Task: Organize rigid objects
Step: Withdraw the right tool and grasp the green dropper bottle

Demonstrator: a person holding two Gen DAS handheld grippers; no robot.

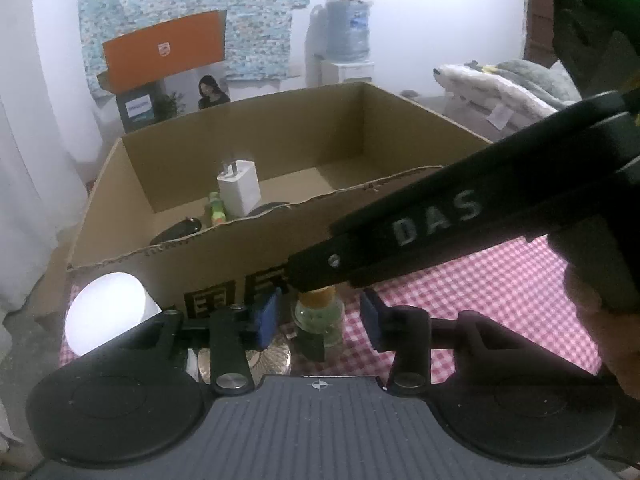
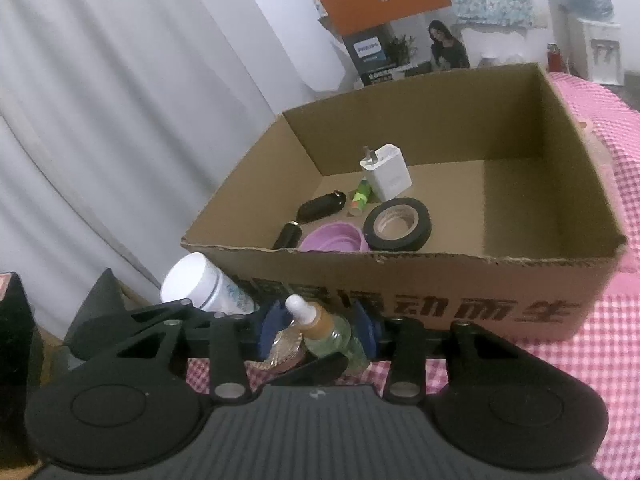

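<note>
A small clear bottle with an amber neck and white tip [image 2: 320, 330] sits between the blue pads of my right gripper [image 2: 316, 326], which is shut on it in front of the cardboard box [image 2: 400, 276]. In the left wrist view the same bottle [image 1: 318, 314] stands on the checked cloth between the open fingers of my left gripper [image 1: 320, 316], without touching them. The right gripper's black body [image 1: 420, 228] crosses above it. The box holds a white charger [image 2: 386, 174], black tape roll [image 2: 398, 224], purple bowl [image 2: 334, 238], green tube [image 2: 360, 198] and black items.
A white jar [image 2: 204, 284] lies left of the box; it also shows in the left wrist view [image 1: 106, 312]. A shiny round lid [image 1: 268, 358] lies under the left fingers. Pink checked cloth [image 2: 600, 340] covers the table. White curtain to the left, orange box behind.
</note>
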